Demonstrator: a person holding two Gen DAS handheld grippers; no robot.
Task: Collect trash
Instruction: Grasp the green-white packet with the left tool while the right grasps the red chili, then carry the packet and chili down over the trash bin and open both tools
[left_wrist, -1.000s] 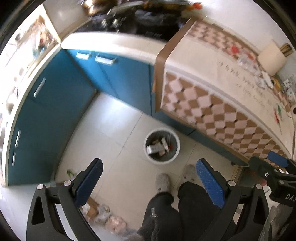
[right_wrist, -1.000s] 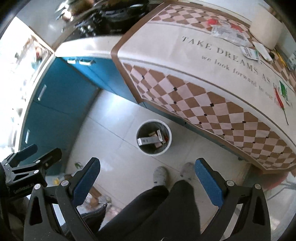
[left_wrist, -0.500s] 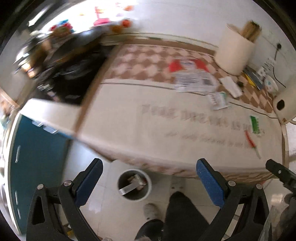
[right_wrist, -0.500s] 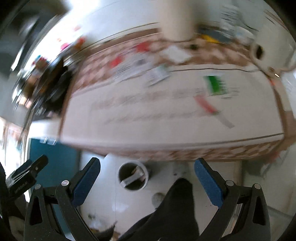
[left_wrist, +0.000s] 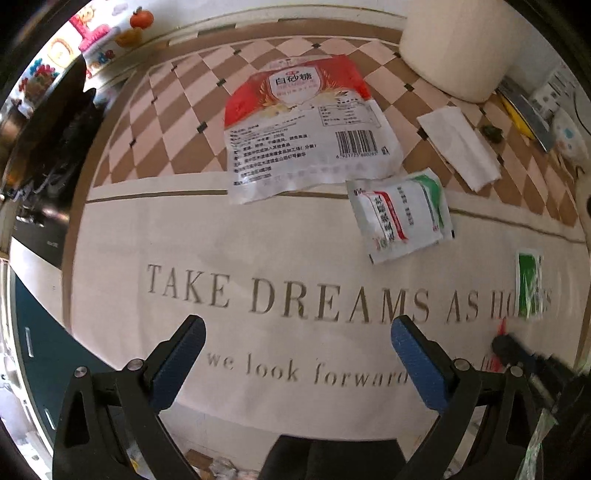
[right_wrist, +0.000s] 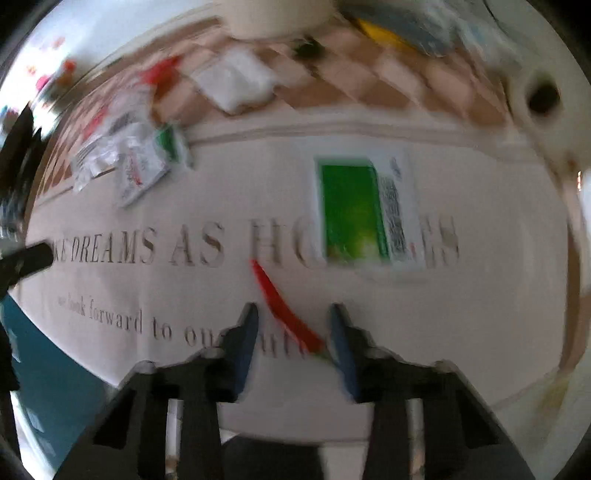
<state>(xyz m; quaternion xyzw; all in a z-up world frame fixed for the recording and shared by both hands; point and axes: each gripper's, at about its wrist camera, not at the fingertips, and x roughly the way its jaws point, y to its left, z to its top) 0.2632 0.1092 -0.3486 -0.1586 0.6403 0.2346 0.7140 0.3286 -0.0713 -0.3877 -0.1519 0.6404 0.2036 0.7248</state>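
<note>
Trash lies on a printed tablecloth (left_wrist: 110, 295). A big red and white sugar bag (left_wrist: 306, 125) lies far centre, a small white sachet (left_wrist: 400, 216) with red and green print to its right, a green wrapper (left_wrist: 529, 286) further right. My left gripper (left_wrist: 297, 349) is open and empty above the cloth's lettering. In the blurred right wrist view, my right gripper (right_wrist: 293, 332) is open, its jaws partly closed either side of a red strip wrapper (right_wrist: 284, 310). The green wrapper (right_wrist: 362, 214) lies just beyond it.
A white cylindrical holder (left_wrist: 458, 48) stands at the far right, with a folded white tissue (left_wrist: 460, 146) in front of it. A black stove (left_wrist: 40, 155) is at the left. Blue cabinets (left_wrist: 33, 332) are below the table's left edge.
Both grippers swung up from the floor bin to the tabletop and moved in close. The right gripper's jaws narrowed and now straddle the red strip wrapper.
</note>
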